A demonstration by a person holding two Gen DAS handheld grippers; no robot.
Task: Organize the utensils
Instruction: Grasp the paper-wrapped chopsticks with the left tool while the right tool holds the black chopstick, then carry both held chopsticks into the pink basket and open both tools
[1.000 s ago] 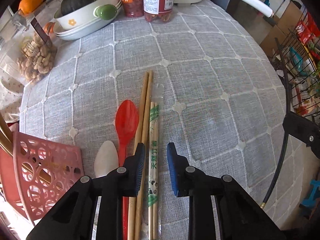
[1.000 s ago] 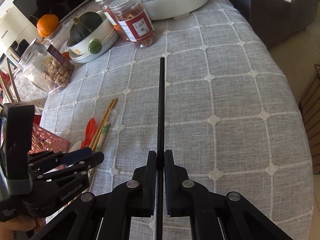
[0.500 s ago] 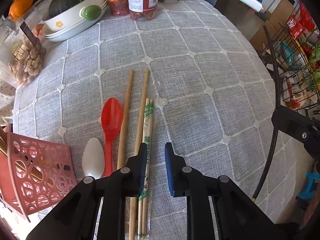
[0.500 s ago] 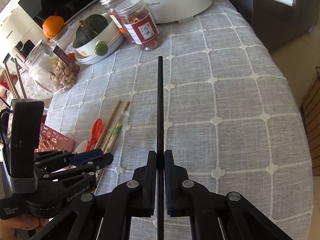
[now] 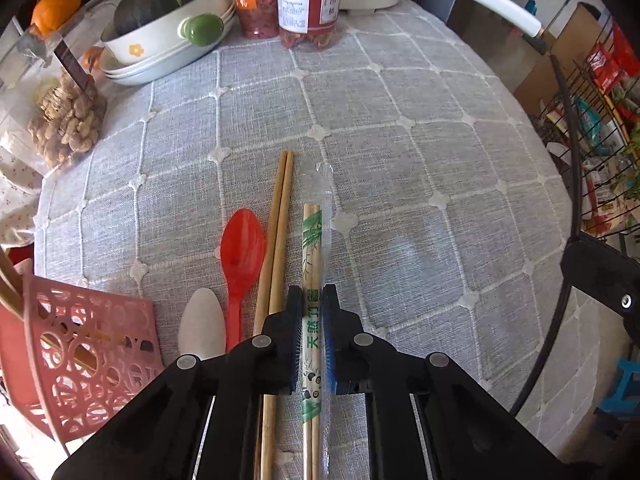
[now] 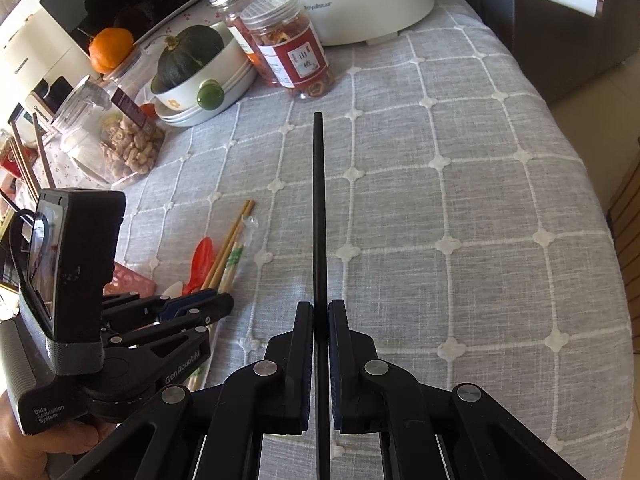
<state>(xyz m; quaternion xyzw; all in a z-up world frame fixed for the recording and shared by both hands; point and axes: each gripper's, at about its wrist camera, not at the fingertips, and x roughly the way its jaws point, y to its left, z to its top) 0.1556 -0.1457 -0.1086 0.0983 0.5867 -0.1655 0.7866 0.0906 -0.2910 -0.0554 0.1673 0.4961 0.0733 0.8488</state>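
My left gripper point(image 5: 312, 300) is shut on the wrapped bamboo chopsticks point(image 5: 313, 248), clamping the clear sleeve near its middle on the grey tablecloth. Left of them lie a bare wooden chopstick pair point(image 5: 280, 216), a red plastic spoon point(image 5: 242, 248) and a white spoon point(image 5: 201, 324). A pink perforated utensil basket point(image 5: 92, 360) lies at the lower left. My right gripper point(image 6: 320, 312) is shut on a black chopstick point(image 6: 319, 208) that points forward above the table. The left gripper point(image 6: 200, 304) also shows in the right wrist view.
At the back stand a bowl with a green squash point(image 5: 160, 28), two jars point(image 5: 308, 4), a jar of nuts point(image 5: 68, 120), an orange point(image 5: 54, 10) and a white cooker point(image 6: 344, 0). A wire rack point(image 5: 600, 128) stands right of the table edge.
My left gripper has shifted right over the wrapped chopsticks and closed on them. The loose wooden pair lies together again. My right gripper keeps holding the black chopstick.
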